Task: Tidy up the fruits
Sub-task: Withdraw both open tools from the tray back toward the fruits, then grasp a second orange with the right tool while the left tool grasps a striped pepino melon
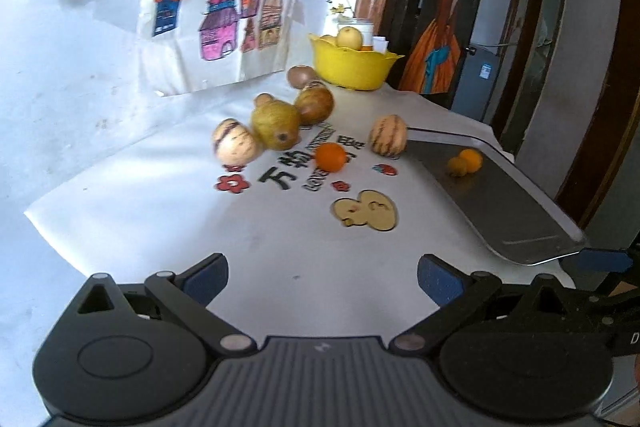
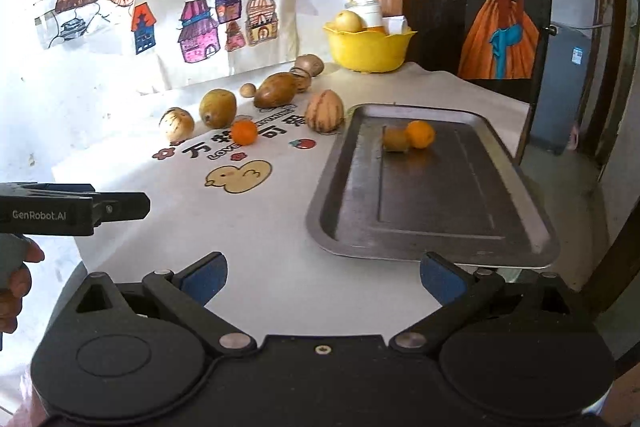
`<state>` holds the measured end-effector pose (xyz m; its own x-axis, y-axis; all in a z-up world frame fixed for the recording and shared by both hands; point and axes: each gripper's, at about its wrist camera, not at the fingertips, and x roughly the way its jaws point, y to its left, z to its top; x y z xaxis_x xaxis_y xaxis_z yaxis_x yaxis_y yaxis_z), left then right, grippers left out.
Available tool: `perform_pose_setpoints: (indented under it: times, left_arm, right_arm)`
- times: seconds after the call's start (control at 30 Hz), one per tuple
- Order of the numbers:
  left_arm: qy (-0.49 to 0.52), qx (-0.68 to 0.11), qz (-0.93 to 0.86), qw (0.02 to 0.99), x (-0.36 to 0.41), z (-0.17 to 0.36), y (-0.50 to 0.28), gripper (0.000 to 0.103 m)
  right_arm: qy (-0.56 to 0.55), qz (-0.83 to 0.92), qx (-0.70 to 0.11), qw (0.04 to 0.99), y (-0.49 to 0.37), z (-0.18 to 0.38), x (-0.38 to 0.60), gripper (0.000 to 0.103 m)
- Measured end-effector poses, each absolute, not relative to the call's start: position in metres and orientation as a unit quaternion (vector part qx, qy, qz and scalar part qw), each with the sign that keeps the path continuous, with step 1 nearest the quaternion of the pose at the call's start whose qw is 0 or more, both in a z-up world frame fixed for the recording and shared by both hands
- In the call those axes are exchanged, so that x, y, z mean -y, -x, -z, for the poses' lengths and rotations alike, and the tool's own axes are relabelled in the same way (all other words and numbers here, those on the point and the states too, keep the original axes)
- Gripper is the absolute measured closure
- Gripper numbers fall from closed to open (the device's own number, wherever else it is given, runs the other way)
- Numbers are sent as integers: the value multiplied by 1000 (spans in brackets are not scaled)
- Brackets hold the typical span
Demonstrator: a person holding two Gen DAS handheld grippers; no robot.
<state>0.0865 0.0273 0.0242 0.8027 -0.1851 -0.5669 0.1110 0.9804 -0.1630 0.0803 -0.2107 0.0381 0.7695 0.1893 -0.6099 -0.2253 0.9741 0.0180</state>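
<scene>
Here, both the left gripper (image 1: 322, 281) and right gripper (image 2: 323, 281) gape wide, holding nothing. An orange (image 2: 420, 134) and a kiwi (image 2: 395, 139) touch on the metal tray (image 2: 440, 235).

My left hand-held gripper (image 1: 322, 277) hangs with its jaws spread wide over the white tabletop (image 1: 260, 247), holding nothing. Ahead I see an orange (image 1: 330, 157) on the printed lettering, striped melons either side, a yellow bowl (image 1: 352, 67) behind, and a metal tray (image 1: 504, 203) at right carrying two small fruits.
</scene>
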Motion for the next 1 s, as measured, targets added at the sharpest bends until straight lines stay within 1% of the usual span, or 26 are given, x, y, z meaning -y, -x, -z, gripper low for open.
perform_pose_setpoints:
  times: [0.33,0.63,1.0]
  left_arm:
    - [53,-303,52,950,-57,-30,-94,0]
    - [46,-310,33,949,-79,-29,-121,0]
    - [43,-310,28,949,-93,-28,-178,0]
  right_arm:
    - [36,-143,-326,934,-97,-42,184,1]
    - [103,-187,-308,927,-132,-44,152,1]
    - [187,-267,-302,896,-205,-44,117,1]
